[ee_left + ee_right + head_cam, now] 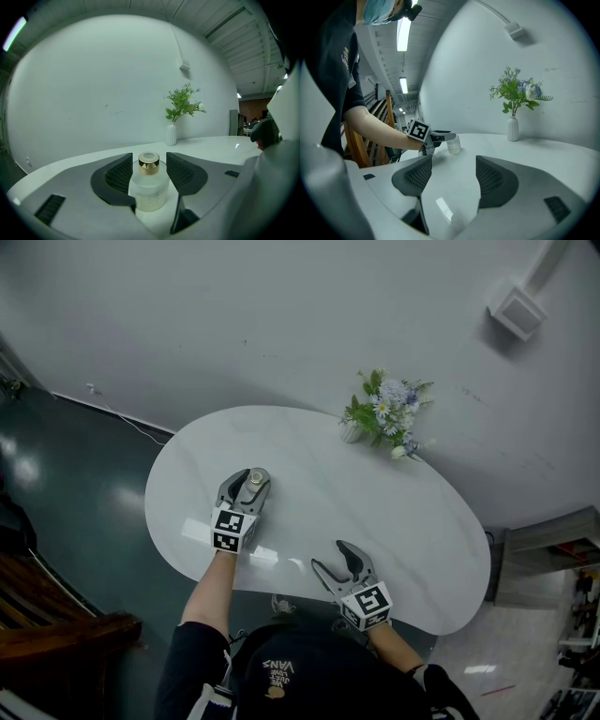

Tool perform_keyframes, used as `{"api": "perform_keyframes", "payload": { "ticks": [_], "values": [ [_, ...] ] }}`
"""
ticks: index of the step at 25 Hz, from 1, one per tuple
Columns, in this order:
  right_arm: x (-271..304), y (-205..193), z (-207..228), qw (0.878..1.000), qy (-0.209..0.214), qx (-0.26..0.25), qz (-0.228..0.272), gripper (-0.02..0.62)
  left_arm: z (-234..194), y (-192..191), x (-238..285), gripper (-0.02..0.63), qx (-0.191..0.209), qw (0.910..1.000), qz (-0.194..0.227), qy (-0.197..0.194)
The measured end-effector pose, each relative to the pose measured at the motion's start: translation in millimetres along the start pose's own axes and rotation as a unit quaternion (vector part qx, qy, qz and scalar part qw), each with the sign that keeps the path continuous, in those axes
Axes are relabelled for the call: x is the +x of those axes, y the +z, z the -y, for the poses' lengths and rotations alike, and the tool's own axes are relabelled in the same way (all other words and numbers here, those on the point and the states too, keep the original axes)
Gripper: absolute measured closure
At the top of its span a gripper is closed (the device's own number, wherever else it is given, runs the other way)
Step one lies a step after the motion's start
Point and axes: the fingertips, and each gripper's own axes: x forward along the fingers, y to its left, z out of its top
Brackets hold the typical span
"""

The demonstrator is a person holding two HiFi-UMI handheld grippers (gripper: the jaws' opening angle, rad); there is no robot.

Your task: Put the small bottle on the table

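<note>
A small frosted-glass bottle with a gold cap stands upright on the white oval table. My left gripper straddles it, jaws open, one pad on each side of the bottle and neither visibly pressing on it. In the right gripper view the bottle shows at the tip of the left gripper. My right gripper hovers over the table's near edge, open, with nothing between its jaws.
A white vase of flowers stands at the table's far side by the wall. Dark wooden furniture is on the floor at left. A white box is fixed to the wall.
</note>
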Motion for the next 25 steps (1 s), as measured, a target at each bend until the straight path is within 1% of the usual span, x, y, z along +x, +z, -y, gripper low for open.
{"api": "perform_keyframes", "payload": {
  "ticks": [8, 15, 21, 25],
  "values": [
    [-2.2, 11.8, -6.4, 1.000, 0.023, -0.012, 0.011, 0.328, 9.8, 6.4, -20.9, 0.374, -0.005, 0.9999, 0.008, 0.004],
    [-8.7, 19.8, -13.3, 0.998, 0.052, -0.032, 0.012, 0.328, 20.0, 27.5, -48.5, 0.374, 0.002, 0.9993, 0.031, 0.019],
    [-15.1, 25.3, -19.5, 0.995, 0.077, -0.056, 0.011, 0.330, 37.2, 41.4, -76.1, 0.376, 0.005, 0.9982, 0.048, 0.035],
    [-22.2, 29.0, -25.2, 0.993, 0.097, -0.063, 0.016, 0.330, 54.6, 46.2, -96.2, 0.378, 0.003, 0.9977, 0.051, 0.043]
  ]
}}
